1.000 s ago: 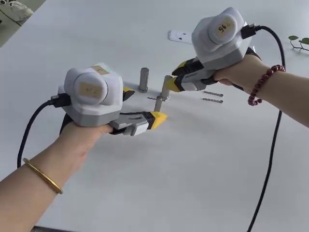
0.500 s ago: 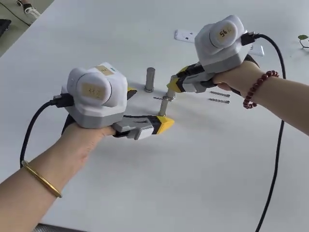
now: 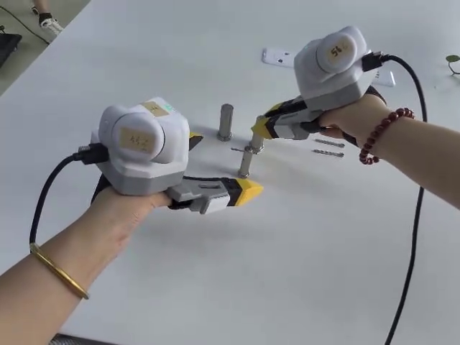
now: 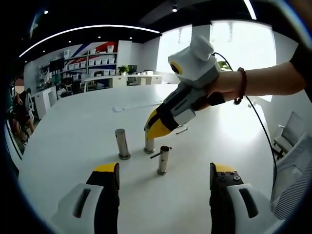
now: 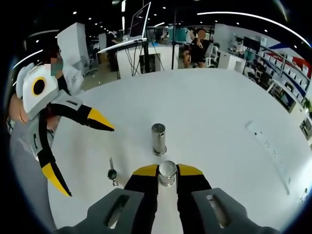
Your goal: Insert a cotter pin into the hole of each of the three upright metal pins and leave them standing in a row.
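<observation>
Only the headset camera has shifted; the layout holds. Right gripper (image 5: 167,171) fingers stay closed on the middle pin (image 4: 149,144). Left gripper (image 4: 164,169) stays wide open and empty, short of the near pin (image 4: 163,161), which carries a cotter pin (image 4: 156,155). Far pin (image 4: 121,144) is bare. Judgement: one of three done, no progress.

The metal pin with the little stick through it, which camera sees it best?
The left gripper view: the metal pin stands side-on between open left fingers, its cotter pin sticking out plainly. The head view shows it small. The right gripper view sees it from above, beside right fingers holding another pin.
</observation>
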Available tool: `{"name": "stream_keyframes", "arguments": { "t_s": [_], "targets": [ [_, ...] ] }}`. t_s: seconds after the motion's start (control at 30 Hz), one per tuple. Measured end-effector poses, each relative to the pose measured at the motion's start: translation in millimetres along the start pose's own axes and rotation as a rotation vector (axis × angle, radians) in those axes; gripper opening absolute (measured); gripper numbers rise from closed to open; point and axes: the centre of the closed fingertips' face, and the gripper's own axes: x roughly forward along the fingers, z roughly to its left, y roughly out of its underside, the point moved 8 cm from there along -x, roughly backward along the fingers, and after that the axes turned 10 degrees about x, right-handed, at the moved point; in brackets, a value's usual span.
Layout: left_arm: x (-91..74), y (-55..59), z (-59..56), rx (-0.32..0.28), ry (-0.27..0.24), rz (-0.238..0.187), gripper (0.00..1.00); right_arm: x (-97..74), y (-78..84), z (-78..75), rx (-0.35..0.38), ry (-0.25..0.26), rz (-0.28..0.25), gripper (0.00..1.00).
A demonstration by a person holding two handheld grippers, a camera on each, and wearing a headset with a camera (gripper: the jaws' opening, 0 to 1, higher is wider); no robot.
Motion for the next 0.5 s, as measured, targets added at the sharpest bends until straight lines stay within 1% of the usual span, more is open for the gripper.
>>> {"name": "stream_keyframes", "arguments": {
  "t_s": [0.13,0.3,0.5],
  "targets": [
    [-1.0,0.2,-0.7,0.0,0.001,0.006,0.78,-2.2,0.8,2.2,-0.014,-0.004,0.009,0.08],
    [-3.3,-1.7,-2.0,-0.006,0.006,0.0,0.82,-8.4,3.6,5.8,-0.049,-0.003,0.024,0.08],
    [-8.7,-6.1,-3.1,0.0,0.004,-0.006,0.87,-18.9,7.5,6.9,-0.054,-0.005,0.026,0.08]
  ]
}}
